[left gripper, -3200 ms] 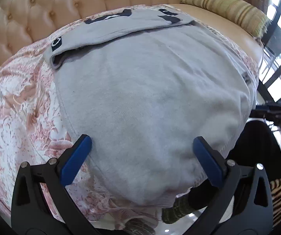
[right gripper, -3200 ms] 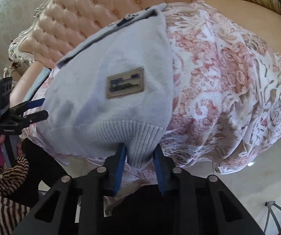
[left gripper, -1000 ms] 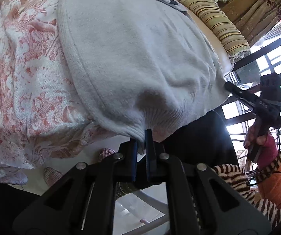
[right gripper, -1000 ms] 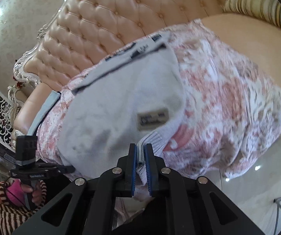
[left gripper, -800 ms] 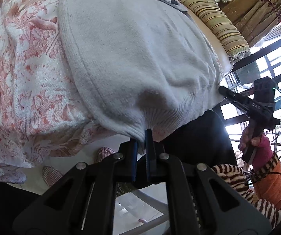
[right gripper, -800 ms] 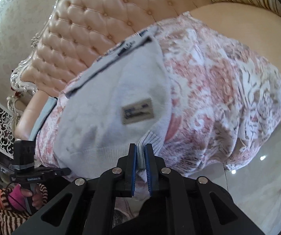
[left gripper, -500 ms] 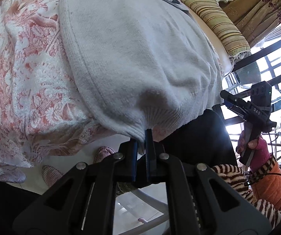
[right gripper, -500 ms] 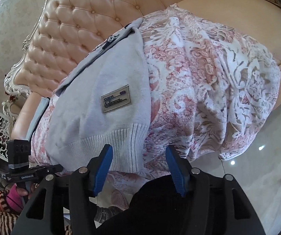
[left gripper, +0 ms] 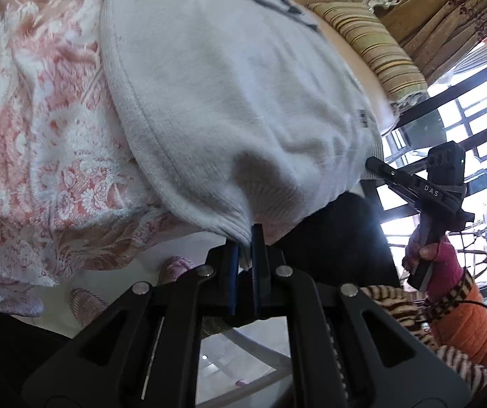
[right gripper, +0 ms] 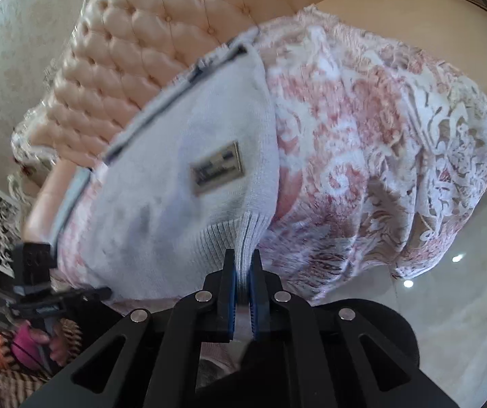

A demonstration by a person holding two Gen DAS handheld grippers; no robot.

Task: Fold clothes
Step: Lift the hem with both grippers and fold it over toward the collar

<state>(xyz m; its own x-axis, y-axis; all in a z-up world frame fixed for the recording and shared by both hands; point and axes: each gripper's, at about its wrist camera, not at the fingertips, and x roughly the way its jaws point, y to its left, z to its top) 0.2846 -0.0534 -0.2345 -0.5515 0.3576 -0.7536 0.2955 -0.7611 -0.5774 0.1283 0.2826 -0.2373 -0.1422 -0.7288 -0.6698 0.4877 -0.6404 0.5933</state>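
Left wrist view: left gripper [left gripper: 245,250] pinches sweater [left gripper: 229,102] hem.

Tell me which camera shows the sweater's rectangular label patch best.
The right wrist view: the label patch faces the camera on the grey sweater, just above the ribbed hem that the right gripper pinches, though its lettering is blurred. The left wrist view shows only plain knit, no patch.

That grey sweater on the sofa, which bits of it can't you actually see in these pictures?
- Sweater collar end: cut off by the top edge in the left wrist view.
- Patch wording: motion-blurred in the right wrist view.
- Hem corners: pinched inside the left tongs and right tongs.
- Underside: hidden against the floral cover.
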